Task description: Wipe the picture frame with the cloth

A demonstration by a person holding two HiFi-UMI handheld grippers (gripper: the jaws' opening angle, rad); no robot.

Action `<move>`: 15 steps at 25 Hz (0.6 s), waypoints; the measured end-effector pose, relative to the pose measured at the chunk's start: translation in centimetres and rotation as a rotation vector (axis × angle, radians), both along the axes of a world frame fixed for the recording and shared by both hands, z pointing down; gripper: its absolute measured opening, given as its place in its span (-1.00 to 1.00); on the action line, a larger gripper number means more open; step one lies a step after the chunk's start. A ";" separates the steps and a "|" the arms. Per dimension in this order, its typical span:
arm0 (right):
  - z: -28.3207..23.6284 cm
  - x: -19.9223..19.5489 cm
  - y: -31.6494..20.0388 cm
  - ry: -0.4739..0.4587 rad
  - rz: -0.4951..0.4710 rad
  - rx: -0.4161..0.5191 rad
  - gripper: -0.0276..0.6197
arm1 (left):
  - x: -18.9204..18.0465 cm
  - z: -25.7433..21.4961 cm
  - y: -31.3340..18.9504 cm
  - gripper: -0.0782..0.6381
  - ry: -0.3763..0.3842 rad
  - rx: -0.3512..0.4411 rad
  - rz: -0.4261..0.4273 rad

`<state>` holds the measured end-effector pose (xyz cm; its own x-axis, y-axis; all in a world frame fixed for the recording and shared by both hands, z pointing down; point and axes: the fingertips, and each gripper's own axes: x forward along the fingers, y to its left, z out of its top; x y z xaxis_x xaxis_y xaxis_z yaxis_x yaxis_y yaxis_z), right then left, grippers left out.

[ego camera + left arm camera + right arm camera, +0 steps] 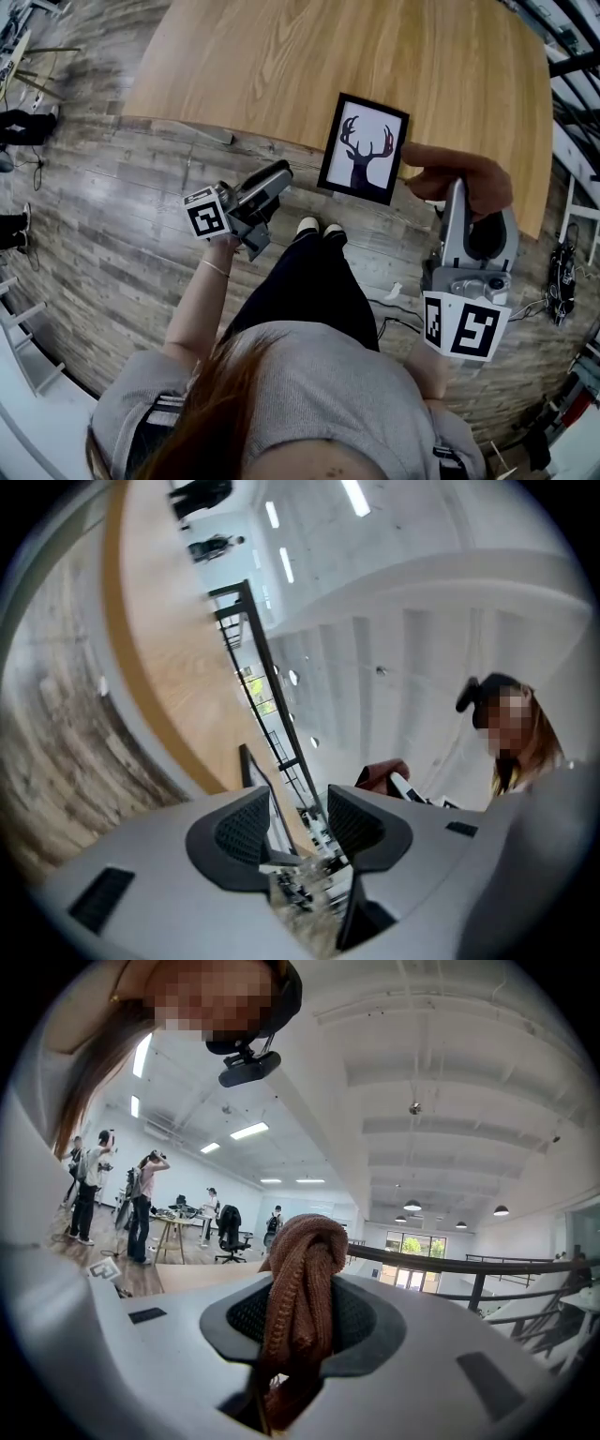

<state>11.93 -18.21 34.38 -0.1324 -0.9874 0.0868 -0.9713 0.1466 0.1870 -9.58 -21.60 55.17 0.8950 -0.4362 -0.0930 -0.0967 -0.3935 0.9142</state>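
The wooden counter (281, 56) carries the deer picture frame (364, 148) at its near edge. It sits portrait way, with its long axis running away from the person and the picture facing the head camera. It is probably stiff, light and breakable, best steadied by its rim. Right of the frame, the right tongs (302, 1316) clench the soft brown cloth (469, 173). Left of the frame, the left tongs (300, 827) gape empty.
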 end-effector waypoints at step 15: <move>-2.7 -1.0 8.9 -0.057 -0.055 0.068 -0.50 | 5.3 -18.6 8.7 -0.66 -0.511 0.754 -0.196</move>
<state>10.92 -9.34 31.68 -0.1893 -0.9819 0.0110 -0.9716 0.1889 0.1426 -4.25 -12.91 36.59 0.8223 -0.5683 -0.0282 -0.5444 -0.8002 0.2515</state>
